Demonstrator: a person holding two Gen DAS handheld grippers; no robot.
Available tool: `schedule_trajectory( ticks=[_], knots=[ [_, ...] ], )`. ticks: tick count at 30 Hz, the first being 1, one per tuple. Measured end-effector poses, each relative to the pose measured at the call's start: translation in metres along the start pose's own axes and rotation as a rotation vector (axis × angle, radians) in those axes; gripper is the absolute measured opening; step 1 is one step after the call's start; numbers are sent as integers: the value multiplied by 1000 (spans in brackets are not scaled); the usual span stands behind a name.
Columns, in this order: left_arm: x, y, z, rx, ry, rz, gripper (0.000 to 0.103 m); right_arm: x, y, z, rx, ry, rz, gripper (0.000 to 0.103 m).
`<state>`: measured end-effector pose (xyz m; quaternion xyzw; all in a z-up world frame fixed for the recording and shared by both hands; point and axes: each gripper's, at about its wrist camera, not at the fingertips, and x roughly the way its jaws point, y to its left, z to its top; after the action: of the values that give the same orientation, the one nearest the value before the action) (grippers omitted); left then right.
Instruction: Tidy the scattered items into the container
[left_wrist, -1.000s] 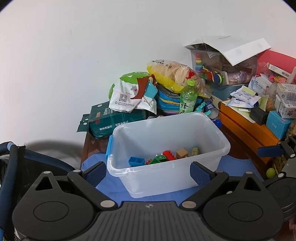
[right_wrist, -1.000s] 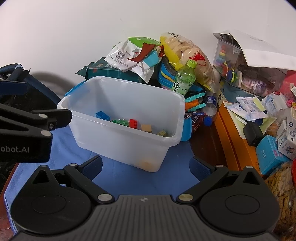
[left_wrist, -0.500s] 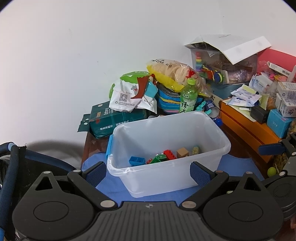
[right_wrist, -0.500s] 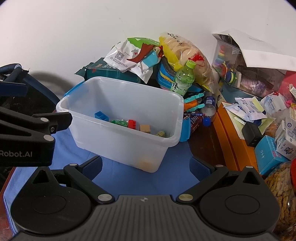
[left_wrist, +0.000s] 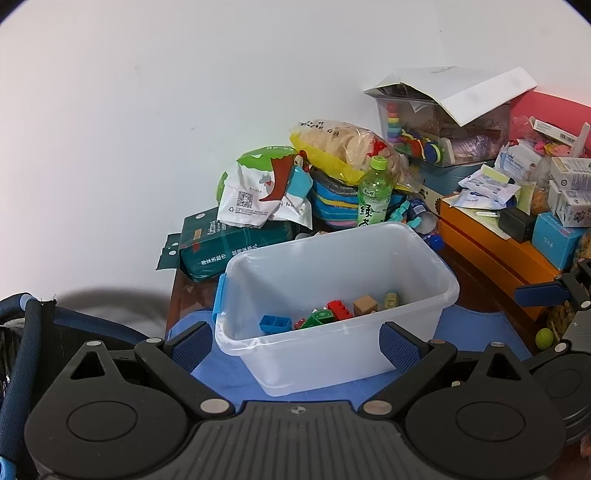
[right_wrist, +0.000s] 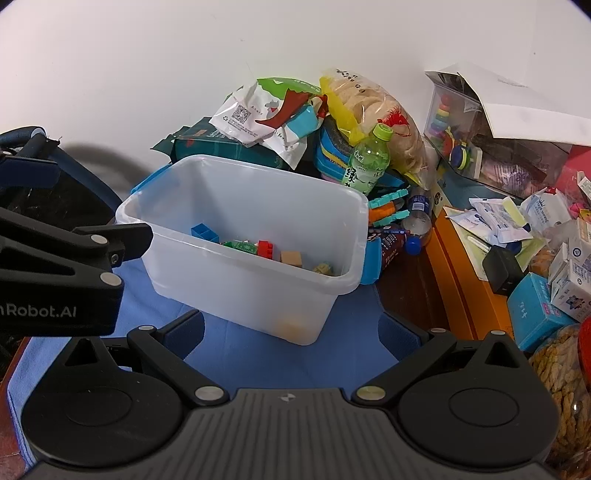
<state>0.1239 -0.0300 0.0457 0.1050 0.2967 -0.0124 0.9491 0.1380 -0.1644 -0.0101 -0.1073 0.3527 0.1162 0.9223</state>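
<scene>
The clear bin was seen on the blue mat, toy blocks inside at 12 o'clock. Both the left gripper and right gripper were spread wide, empty.

Ahead of both pairs of jaws the clear plastic bin blocks the way at table level; its open top is free. Behind it a green tea bottle and snack bags crowd in. The blue mat between the right jaws lies bare.
</scene>
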Motion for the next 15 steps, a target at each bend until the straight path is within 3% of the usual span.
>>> schedule_trajectory(
  ticks=[15],
  knots=[
    [-4,1,-1,-9,-9,-12,99,-1,2,-1,1,-1,0,103]
  ],
)
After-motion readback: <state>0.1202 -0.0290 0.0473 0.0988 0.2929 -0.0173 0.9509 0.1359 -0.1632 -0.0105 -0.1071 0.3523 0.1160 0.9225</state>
